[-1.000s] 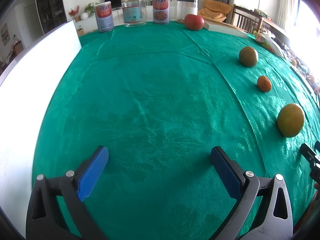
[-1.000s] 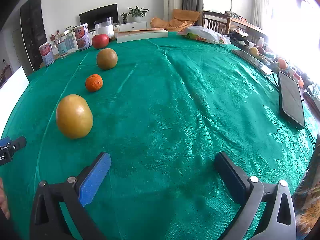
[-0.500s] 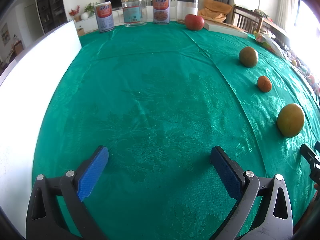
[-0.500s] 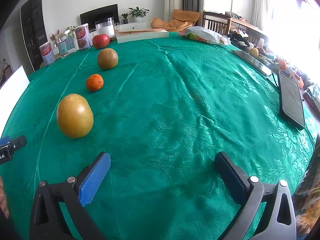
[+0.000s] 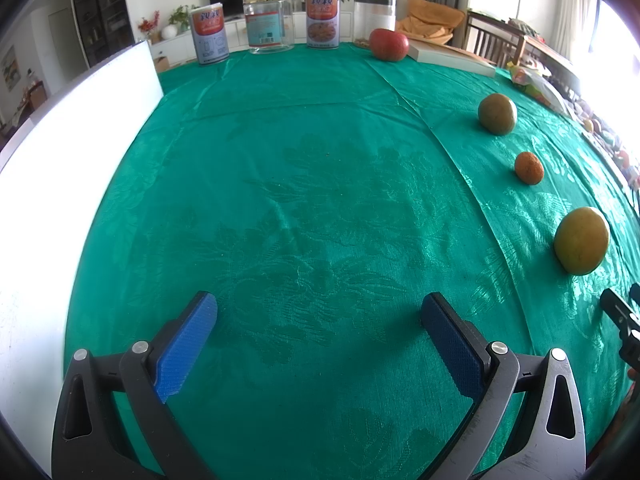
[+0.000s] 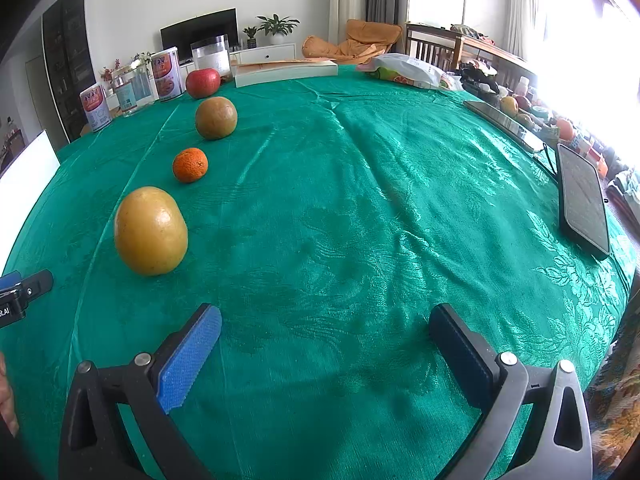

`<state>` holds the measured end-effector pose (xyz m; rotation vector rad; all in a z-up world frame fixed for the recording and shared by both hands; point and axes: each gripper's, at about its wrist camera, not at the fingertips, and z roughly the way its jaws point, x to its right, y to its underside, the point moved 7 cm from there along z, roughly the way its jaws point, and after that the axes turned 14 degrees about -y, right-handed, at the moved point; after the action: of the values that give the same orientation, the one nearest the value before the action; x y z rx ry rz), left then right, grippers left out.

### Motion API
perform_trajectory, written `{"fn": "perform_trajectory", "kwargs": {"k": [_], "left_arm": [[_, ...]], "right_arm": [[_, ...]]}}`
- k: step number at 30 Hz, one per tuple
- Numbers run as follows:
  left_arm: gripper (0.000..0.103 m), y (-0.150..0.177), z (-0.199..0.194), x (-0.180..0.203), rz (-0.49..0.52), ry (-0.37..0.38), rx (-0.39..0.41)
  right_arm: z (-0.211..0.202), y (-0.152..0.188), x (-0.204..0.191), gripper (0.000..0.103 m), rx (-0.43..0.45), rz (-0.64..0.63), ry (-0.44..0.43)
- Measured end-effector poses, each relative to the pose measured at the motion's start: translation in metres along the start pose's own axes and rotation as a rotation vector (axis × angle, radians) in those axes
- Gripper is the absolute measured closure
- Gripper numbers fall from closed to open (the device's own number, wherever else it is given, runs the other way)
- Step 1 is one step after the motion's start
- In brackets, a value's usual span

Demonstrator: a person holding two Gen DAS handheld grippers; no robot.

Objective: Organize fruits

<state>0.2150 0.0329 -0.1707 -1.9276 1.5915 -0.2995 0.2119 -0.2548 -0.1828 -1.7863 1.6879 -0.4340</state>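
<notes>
Four fruits lie in a line on the green tablecloth (image 6: 360, 208). Nearest is a large yellow fruit (image 6: 150, 231) (image 5: 581, 246), then a small orange (image 6: 190, 165) (image 5: 529, 168), a green-brown fruit (image 6: 216, 117) (image 5: 497, 113) and a red apple (image 6: 203, 83) (image 5: 389, 44) at the far end. My right gripper (image 6: 326, 338) is open and holds nothing, with the yellow fruit ahead to its left. My left gripper (image 5: 318, 326) is open over bare cloth, all fruits off to its right.
Cans (image 5: 208, 33) and clear jars (image 5: 268, 23) stand along the far table edge beside a flat box (image 6: 286, 72). A white board (image 5: 60, 152) runs along the left. A dark tablet (image 6: 583, 200) and a plastic bag (image 6: 404, 70) lie to the right.
Almost nothing differs: the right wrist view has drifted very slightly, so the fruits sit a touch further right in it. Both grippers stay open.
</notes>
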Motion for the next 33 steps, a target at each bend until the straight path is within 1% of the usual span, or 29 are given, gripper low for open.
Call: {"fn": "perform_trajectory", "kwargs": {"k": [26,30,32,33], "left_arm": [[0.001,0.0005,0.0000,-0.0002,-0.001,0.001,0.000],[0.001,-0.0012,0.0005,0.0004,0.011,0.022,-0.009],[0.002,-0.0047,0.0004,0.0020,0.034,0.035,-0.033],[0.003,-0.0086,-0.0001,0.0048,0.037,0.061,-0.052]], "right_arm": [[0.0000,0.0001,-0.0008,0.000,0.001,-0.002,0.000],[0.0000,0.0002,-0.0007,0.000,0.001,-0.002,-0.001],[0.0002,0.0003,-0.0009,0.000,0.001,-0.002,-0.001],[0.0001,0.0003,-0.0008,0.000,0.001,-0.003,-0.001]]}}
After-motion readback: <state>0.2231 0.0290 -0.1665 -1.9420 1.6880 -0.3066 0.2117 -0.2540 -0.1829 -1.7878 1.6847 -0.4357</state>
